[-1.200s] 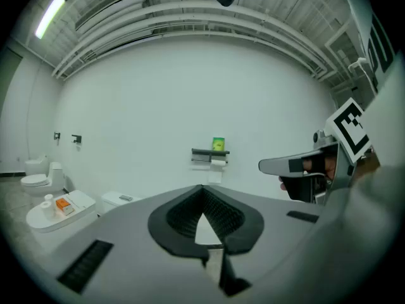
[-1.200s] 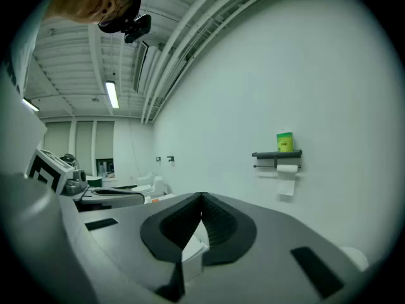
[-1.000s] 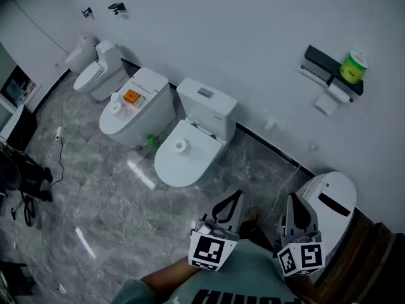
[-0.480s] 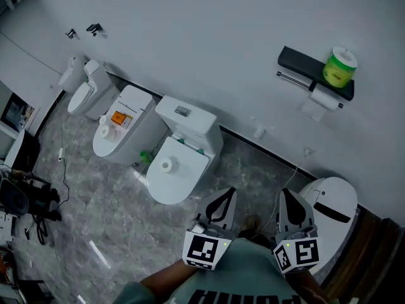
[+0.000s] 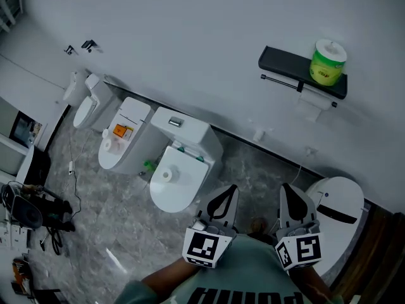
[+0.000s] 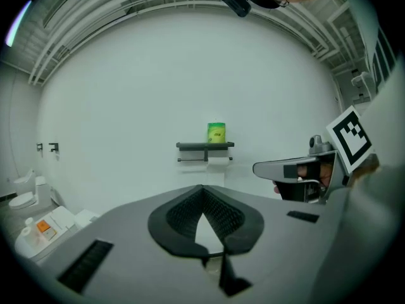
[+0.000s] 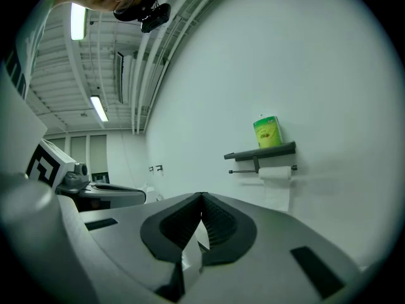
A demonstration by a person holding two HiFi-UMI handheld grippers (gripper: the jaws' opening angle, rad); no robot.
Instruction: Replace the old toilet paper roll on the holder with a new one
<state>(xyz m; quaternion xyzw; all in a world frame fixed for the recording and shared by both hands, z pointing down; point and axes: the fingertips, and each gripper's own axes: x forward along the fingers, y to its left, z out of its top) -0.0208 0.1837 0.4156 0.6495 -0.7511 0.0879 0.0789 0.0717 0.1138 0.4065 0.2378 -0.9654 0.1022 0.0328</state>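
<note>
A dark wall shelf [image 5: 288, 65] carries a green-wrapped new roll [image 5: 328, 62]. Under it, on the holder bar, hangs the old white paper roll [image 5: 313, 100] with a loose sheet. Both grippers are low in the head view, well short of the wall and pointing at it. The left gripper [image 5: 223, 201] and the right gripper [image 5: 292, 198] are both shut on nothing. Past the left gripper [image 6: 202, 189], its own view shows the green roll [image 6: 216, 132] and the old roll [image 6: 218, 161] straight ahead. In the right gripper view the shelf [image 7: 261, 151] and old roll [image 7: 276, 172] lie right of the gripper [image 7: 201, 196].
A white toilet [image 5: 180, 170] with a small roll on its lid stands left of the grippers. Two more toilets [image 5: 123, 141] line the wall further left. A white rounded fixture [image 5: 338, 208] sits at the right, and cables and gear [image 5: 31, 211] lie on the floor at far left.
The shelf and rolls have slid left and a little up in the head view, and the toilets have shifted as the person moved along the wall. Both grippers stay shut.
</note>
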